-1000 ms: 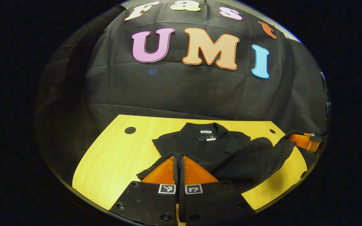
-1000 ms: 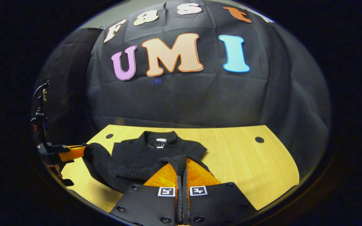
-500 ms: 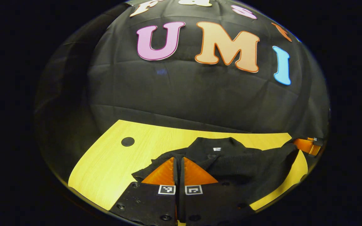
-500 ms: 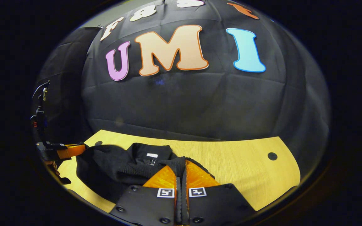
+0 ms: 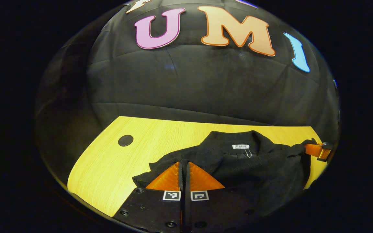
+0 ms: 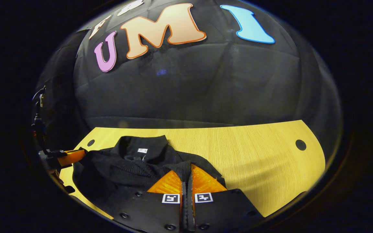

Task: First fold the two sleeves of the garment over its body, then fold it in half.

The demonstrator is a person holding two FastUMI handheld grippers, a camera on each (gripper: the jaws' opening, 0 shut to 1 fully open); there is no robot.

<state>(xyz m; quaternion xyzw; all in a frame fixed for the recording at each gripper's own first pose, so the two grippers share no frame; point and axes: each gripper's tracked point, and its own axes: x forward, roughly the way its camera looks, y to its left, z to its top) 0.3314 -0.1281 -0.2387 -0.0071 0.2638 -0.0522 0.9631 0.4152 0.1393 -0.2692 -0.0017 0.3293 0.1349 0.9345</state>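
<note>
Half-fold step under way: left gripper [image 5: 184,168] and right gripper [image 6: 186,173] each pinching together on a hem corner of the black garment [image 5: 238,165], which is lying on the wooden table [image 5: 115,161] ahead of both; collar just beyond the fingertips; next, lowering hem evenly onto shoulders, then letting go

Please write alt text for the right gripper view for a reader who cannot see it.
The right hand-held gripper, fingers closed, pinches the hem of a black garment above a yellow wooden table. The left hand-held gripper grips the garment's far corner.
</note>
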